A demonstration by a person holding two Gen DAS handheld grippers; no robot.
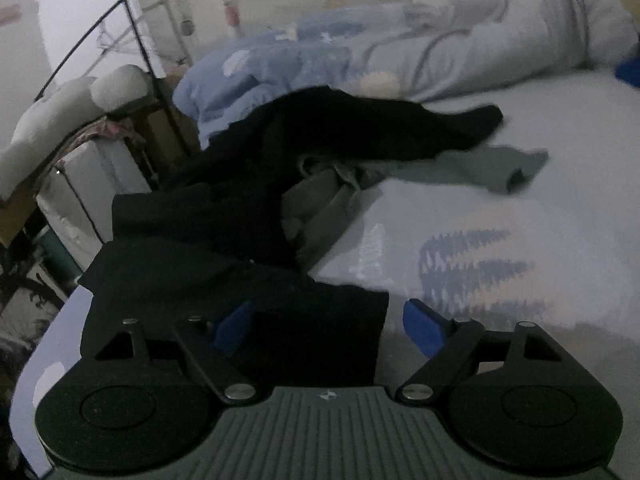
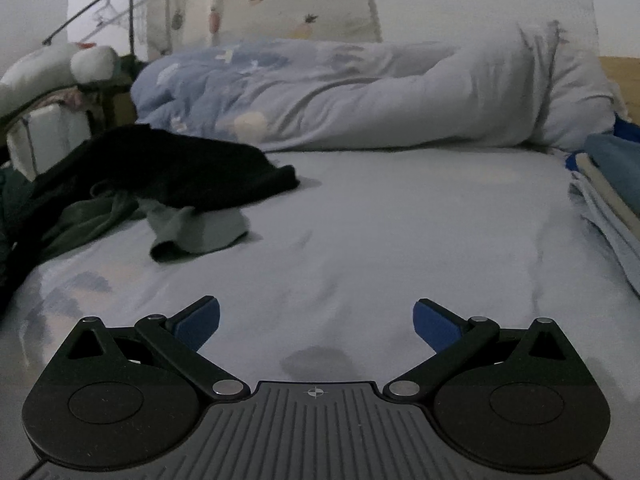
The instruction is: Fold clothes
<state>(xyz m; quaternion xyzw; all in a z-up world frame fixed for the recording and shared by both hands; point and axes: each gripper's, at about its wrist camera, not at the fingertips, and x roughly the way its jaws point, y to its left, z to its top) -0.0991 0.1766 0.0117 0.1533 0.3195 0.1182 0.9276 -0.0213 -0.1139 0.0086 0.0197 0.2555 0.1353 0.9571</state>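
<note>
We see a bed [image 2: 360,240] with a pale sheet. Our left gripper [image 1: 326,326] hangs over a flat black garment [image 1: 192,280] at the bed's near left edge, fingers spread wide and gripping nothing. Our right gripper [image 2: 316,322] hovers over bare sheet, fingers wide and empty. A grey-green garment [image 2: 192,232] lies crumpled beneath another black garment [image 2: 180,168], with a rolled duvet [image 2: 360,92] behind.
</note>
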